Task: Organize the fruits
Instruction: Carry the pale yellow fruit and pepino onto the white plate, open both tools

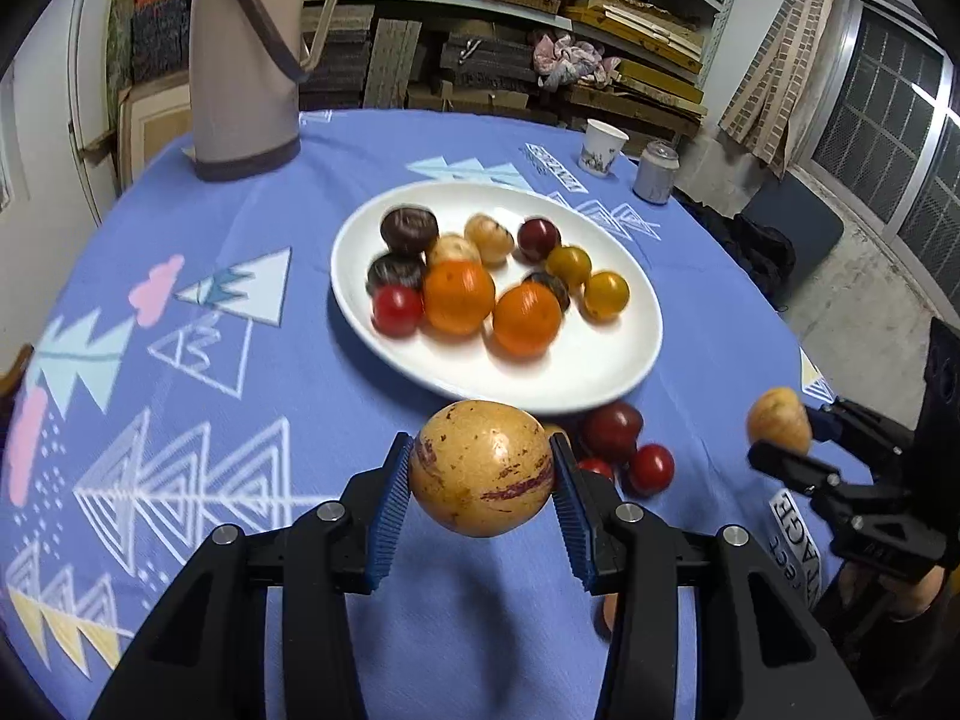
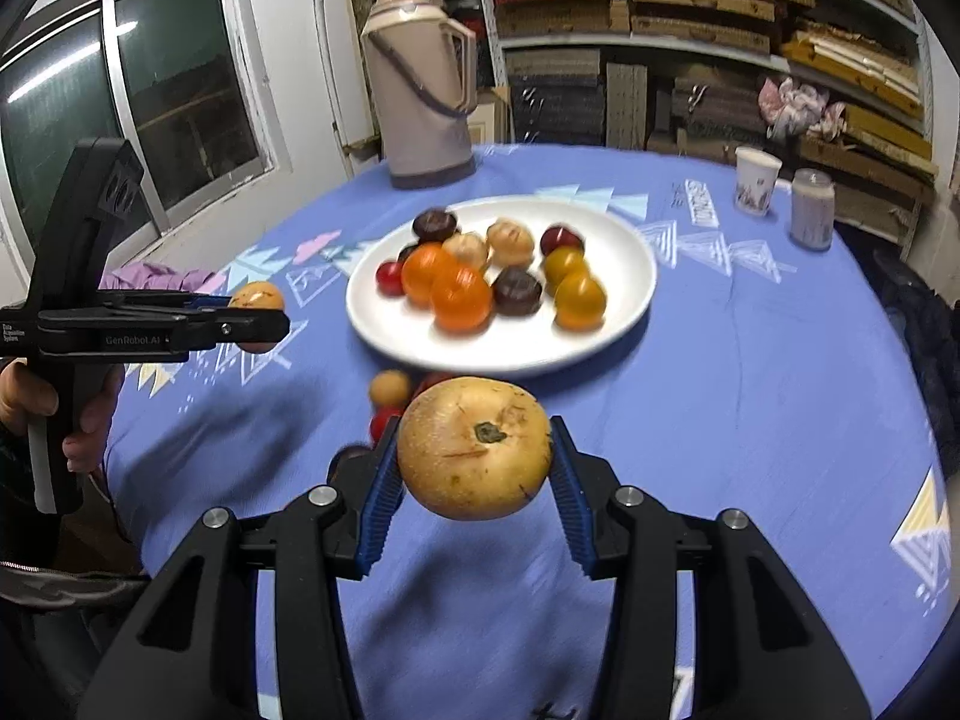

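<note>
Blue patterned cloth covers the counter (image 1: 300, 192), where a white plate (image 1: 600, 372) holds mixed fruits. Nearer than the plate, left gripper (image 1: 482, 471) fingers clamp a speckled yellow fruit (image 1: 480, 468); right gripper (image 2: 474, 450) fingers clamp a tan fruit (image 2: 474, 450)

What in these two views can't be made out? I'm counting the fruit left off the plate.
- Loose fruit on the cloth: both views, partly hidden behind the held yellow fruits and the fingers, so no sure count.
- Fruit on the white plate: motion-blurred in both views, kinds unclear.
- Printed label: left wrist view, partly covered by the right gripper.
</note>
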The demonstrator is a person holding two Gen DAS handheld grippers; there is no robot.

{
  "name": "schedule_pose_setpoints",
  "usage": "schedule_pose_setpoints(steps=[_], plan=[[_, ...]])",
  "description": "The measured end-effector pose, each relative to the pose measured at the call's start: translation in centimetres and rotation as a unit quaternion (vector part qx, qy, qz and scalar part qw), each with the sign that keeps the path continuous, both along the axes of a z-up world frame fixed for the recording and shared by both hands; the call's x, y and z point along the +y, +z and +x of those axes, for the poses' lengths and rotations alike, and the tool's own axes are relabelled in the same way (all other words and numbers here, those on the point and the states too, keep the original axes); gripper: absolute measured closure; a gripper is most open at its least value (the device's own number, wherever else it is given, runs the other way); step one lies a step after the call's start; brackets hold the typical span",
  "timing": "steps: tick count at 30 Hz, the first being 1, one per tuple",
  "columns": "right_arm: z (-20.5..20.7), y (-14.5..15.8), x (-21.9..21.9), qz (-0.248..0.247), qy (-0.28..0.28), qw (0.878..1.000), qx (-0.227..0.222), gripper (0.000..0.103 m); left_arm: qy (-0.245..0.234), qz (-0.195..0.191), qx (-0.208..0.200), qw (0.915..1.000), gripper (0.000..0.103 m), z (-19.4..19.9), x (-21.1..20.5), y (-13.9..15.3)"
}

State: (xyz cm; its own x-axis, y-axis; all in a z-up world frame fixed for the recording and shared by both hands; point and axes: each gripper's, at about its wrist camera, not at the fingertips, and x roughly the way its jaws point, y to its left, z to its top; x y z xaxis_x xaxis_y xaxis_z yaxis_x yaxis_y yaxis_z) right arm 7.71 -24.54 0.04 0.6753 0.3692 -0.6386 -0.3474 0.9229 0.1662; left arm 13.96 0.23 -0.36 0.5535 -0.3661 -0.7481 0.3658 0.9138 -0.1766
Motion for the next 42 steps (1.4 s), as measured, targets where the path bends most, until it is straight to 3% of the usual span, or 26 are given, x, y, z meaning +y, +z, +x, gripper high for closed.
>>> schedule_pose_setpoints(steps=[8,14,23,29,38,42], plan=[[2.7,2.7,-0.1,0.004,0.007,0.999,-0.031,0.057,-0.008,0.014,-0.026,0.9995,0.057,2.8,-1.6,2.3],[6.9,3.7,0.9,0.009,0.016,0.999,-0.033,0.057,-0.005,0.006,-0.015,0.9999,0.057,5.7,-2.8,2.4],[15.0,1.8,2.6,0.020,0.007,1.000,-0.004,0.057,0.021,-0.003,0.023,0.9995,0.057,11.4,-4.0,0.3],[18.2,0.4,2.8,0.021,0.005,1.000,0.011,0.057,0.019,0.008,0.021,0.9996,0.057,13.6,-4.6,-0.1],[20.4,-1.1,2.9,0.031,0.002,0.999,0.030,0.056,0.027,0.003,0.031,0.9991,0.056,15.6,-5.0,-1.1],[19.8,-0.8,2.7,0.034,0.003,0.999,0.027,0.056,0.034,0.012,0.024,0.9990,0.044,15.2,-4.9,-0.9]])
